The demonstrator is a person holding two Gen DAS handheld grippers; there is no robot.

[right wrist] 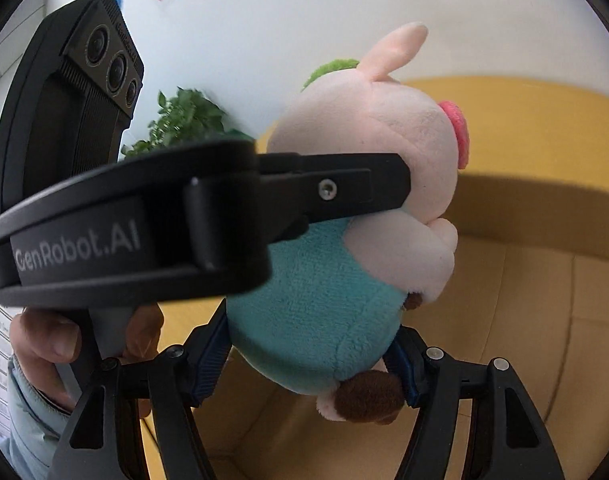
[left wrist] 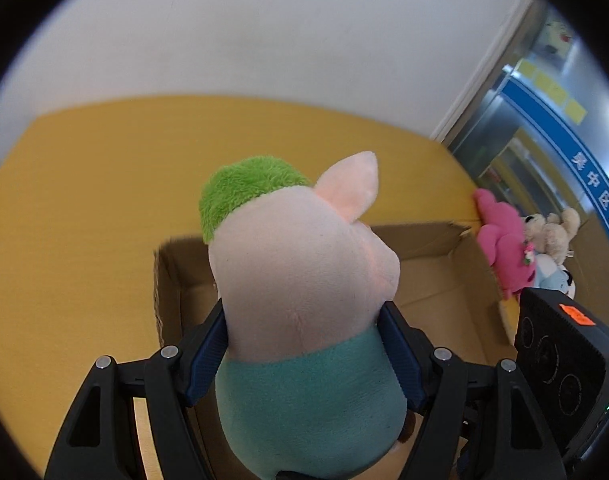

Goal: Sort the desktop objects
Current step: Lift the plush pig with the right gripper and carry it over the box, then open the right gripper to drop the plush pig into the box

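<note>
Plush pink and teal fill both wrist views: a pig toy (left wrist: 304,300) with a green tuft on its head is gripped by both tools at once, hanging above an open cardboard box (left wrist: 444,276) that sits on the yellow surface (left wrist: 84,220).

The left gripper (left wrist: 304,356) has its jaws clamped on the pig toy at the line where the pink head meets the teal body, blue pads (left wrist: 206,360) pressed into the fabric on either side. Ahead of those jaws the box lies open, and past their right side, outside the box wall, a pink plush (left wrist: 504,248) leans beside a beige teddy bear (left wrist: 552,232).

The right gripper (right wrist: 312,364) has its jaws closed on the lower teal belly of the pig toy (right wrist: 324,300), close to a brown foot that hangs just beside the right pad. Above those jaws, the left gripper's black finger crosses the frame sideways and ends against the toy's neck. The pig's snout points off to the right of the jaws, over the box floor (right wrist: 524,320). To the left, a hand (right wrist: 52,344) wraps the left tool's handle, and a green plant (right wrist: 184,120) stands blurred against the white wall behind.
</note>
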